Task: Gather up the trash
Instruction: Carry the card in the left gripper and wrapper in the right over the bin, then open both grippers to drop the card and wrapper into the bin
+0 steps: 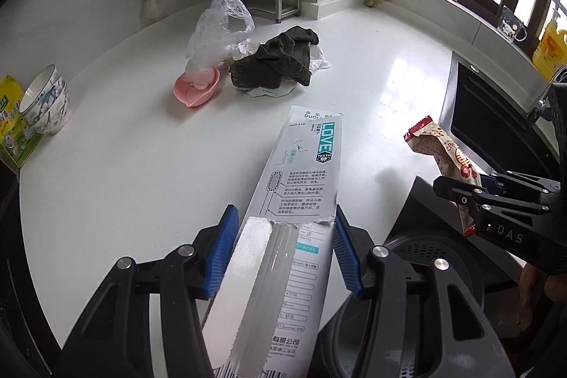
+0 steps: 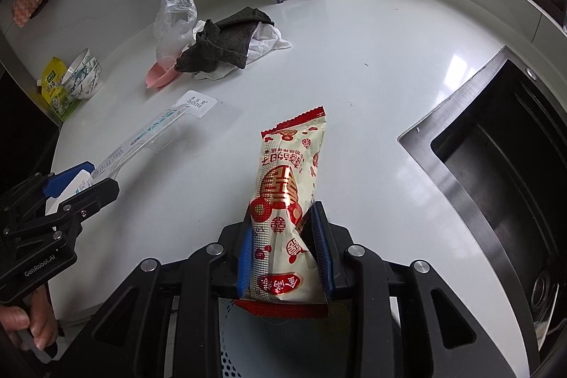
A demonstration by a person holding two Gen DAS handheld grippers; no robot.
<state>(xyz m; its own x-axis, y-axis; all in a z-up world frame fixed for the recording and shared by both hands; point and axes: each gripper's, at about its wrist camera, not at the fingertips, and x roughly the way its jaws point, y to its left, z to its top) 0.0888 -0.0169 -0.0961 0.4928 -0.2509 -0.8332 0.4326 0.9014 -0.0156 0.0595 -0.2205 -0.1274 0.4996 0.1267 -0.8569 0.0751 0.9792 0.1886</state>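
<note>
Gripper [image 2: 285, 254] near sink [image 2: 460, 144], cloth [image 2: 219, 46] beyond.

Left gripper [image 1: 281, 250] holds a torn toothbrush package [image 1: 301, 186] between its blue pads [image 1: 221, 252], card lifted off the white counter [image 1: 124, 172] and pointing away. At right, the right gripper [image 1: 471, 197] is clamped on a red-and-cream snack wrapper [image 1: 443, 158], also raised. Back on the counter: pink dish [image 1: 196, 91] with a clear plastic bag [image 1: 216, 30] standing in it, dark grey cloth [image 1: 276, 62] just beside, lying over white crumpled paper [image 1: 319, 62]. Stacked patterned bowls [image 1: 48, 101] at left edge, touching a yellow-green packet [image 1: 12, 126]. Dark sink [image 1: 496, 123] at right. Black bin [image 1: 425, 254] below grippers.
</note>
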